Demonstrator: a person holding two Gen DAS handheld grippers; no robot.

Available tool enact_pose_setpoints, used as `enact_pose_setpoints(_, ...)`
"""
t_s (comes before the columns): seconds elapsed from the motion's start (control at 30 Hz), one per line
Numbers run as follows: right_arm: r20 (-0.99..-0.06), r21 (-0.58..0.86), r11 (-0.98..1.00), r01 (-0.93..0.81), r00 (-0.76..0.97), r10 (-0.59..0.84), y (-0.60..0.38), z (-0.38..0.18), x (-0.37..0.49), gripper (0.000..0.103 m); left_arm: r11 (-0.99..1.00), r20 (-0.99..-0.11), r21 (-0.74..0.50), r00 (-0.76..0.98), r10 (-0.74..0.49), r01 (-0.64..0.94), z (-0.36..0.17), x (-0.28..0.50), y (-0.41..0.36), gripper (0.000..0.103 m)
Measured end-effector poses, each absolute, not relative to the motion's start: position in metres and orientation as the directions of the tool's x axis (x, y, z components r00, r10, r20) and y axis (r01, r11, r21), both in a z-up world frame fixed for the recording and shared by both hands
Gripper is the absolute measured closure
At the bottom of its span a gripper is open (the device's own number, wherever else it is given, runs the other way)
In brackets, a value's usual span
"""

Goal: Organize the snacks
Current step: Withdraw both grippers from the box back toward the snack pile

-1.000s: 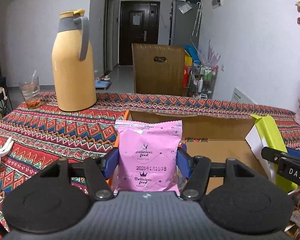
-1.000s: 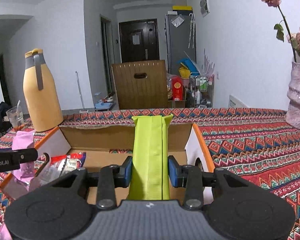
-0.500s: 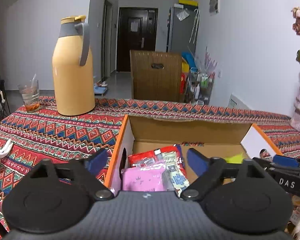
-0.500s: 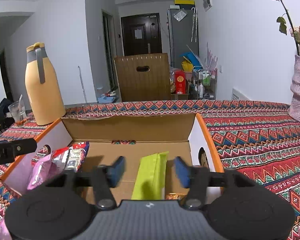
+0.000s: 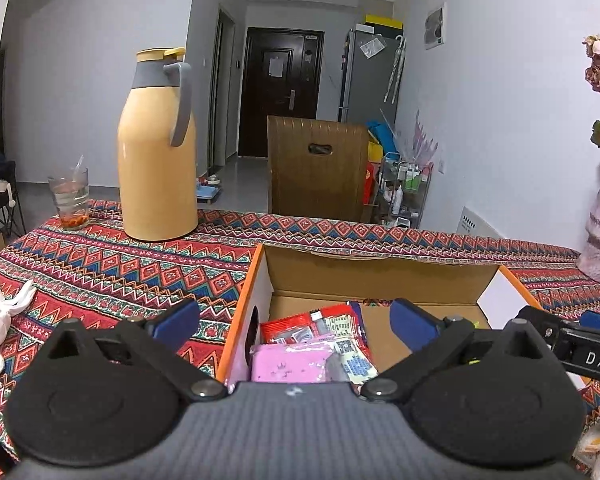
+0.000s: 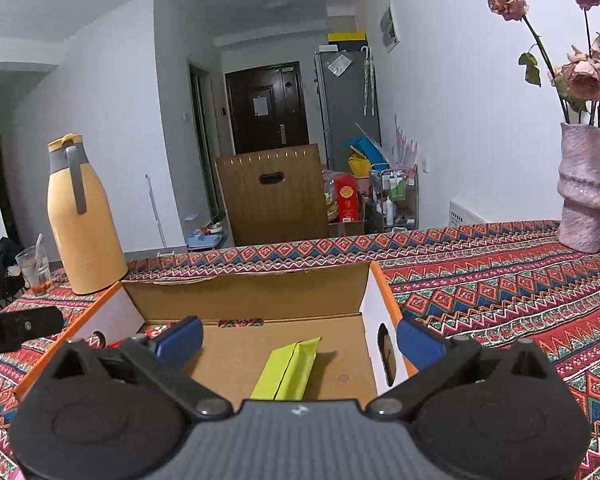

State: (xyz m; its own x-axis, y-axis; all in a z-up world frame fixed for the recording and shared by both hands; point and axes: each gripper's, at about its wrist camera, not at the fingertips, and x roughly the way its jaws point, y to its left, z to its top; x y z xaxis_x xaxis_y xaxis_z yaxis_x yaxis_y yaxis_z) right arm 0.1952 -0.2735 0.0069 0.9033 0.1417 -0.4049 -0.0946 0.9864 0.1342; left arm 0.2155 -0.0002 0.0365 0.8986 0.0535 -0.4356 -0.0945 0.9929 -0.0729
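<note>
Two snacks at least look put away: the pink packet [image 5: 288, 366] lies against the left wall of my cardboard box [image 6: 244, 300], on top of the red and printed packets [image 5: 324, 326] there, and the green packet [image 6: 288, 368] lies flat on the box floor nearer the right wall. My left claw [image 5: 296, 322] hangs released over the left part of the box, pads spread wide with nothing between them. My right claw [image 6: 298, 338] is opening, its pads clear of the green packet below, so I grasp nothing with either.

I judge this round of placing done. What is left I can only partly see: something pale and yellowish [image 5: 592, 452] shows at the table's near right corner, maybe more snacks, but I cannot tell.

Around the box on the patterned tablecloth [image 6: 500, 280] stand a yellow thermos [image 5: 156, 152] and a glass [image 5: 70, 198] toward the far left corner, and a vase with dried roses [image 6: 584, 188] at the far right. None blocks the box; its upright walls are what my pads must clear.
</note>
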Motion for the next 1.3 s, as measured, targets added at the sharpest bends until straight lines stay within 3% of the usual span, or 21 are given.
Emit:
enact_pose_setpoints(0.77, -0.337, 0.065, 0.991, -0.116, 0.932, 0.131, -0.274, 0.046, 0.110, 0.000, 0.996, -0.387, -0.076, 0.922, 0.020, -0.054, 0.080, 0.137, -0.004, 0.000)
enact_pose_setpoints(1.3, -0.397, 0.076, 0.991, -0.113, 0.908, 0.134, -0.279, 0.022, 0.054, 0.000, 0.996, -0.478, -0.067, 0.878, 0.018, -0.057, 0.042, 0.091, 0.015, 0.000)
